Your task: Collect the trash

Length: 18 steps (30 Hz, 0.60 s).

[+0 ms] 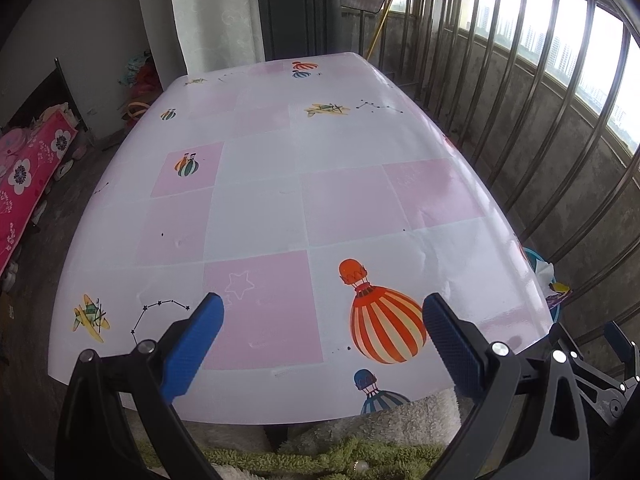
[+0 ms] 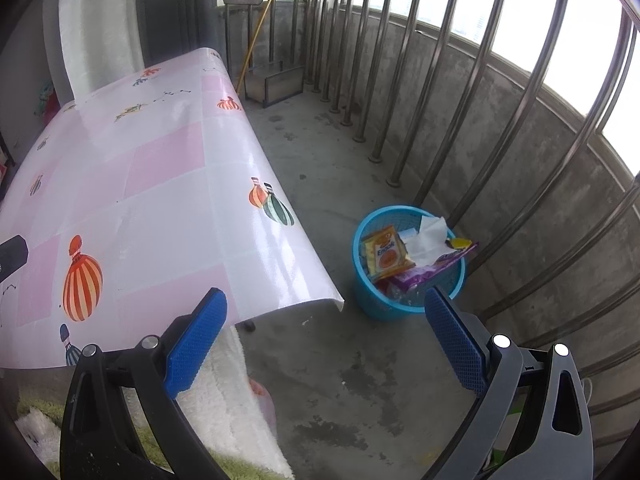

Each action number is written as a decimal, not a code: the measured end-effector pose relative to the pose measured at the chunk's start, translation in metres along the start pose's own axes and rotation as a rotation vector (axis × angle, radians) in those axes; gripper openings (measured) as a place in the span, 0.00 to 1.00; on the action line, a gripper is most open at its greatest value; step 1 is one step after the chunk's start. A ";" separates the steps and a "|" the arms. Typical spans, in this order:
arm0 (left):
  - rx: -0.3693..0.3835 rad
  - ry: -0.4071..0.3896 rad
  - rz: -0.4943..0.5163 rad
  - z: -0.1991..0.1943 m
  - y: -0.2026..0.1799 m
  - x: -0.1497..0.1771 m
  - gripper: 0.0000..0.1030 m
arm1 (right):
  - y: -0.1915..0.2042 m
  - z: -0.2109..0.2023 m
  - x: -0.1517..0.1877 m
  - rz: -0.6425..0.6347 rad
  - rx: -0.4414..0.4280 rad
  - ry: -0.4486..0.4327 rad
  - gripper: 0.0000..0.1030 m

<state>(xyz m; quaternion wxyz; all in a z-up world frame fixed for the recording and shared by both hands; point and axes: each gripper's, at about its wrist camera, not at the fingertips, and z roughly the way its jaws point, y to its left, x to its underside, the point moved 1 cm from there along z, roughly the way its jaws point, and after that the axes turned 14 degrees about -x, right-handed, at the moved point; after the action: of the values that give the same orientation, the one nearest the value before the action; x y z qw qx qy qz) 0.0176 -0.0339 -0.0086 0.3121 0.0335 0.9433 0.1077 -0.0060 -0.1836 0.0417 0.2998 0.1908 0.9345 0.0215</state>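
Observation:
A blue plastic basket stands on the concrete floor to the right of the table. Inside it lie a yellow snack packet, a white tissue and a purple wrapper. My right gripper hangs open over the floor, just short of the basket, with nothing between its blue pads. My left gripper is open above the table's near edge, also holding nothing. The table wears a pink and white cloth printed with balloons. In the left wrist view only a sliver of the basket shows past the table's right edge.
Steel railing bars and a low concrete wall close the right side. A dark cabinet and a white curtain stand behind the table. A fluffy white and green garment fills the lower foreground. A pink flowered mat lies far left.

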 end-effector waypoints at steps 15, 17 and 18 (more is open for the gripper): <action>-0.001 -0.005 0.006 0.001 -0.004 0.000 0.95 | -0.003 0.001 0.001 0.015 0.000 0.000 0.92; 0.000 -0.007 0.004 0.001 -0.003 0.000 0.95 | -0.003 0.001 0.001 0.016 0.001 0.000 0.92; 0.000 -0.008 0.003 0.000 -0.003 0.000 0.95 | -0.003 0.001 0.001 0.016 0.000 -0.001 0.92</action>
<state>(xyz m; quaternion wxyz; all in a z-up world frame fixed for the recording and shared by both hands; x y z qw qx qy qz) 0.0174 -0.0370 -0.0093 0.3156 0.0352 0.9421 0.1081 -0.0077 -0.1862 0.0399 0.2998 0.1984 0.9328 0.0238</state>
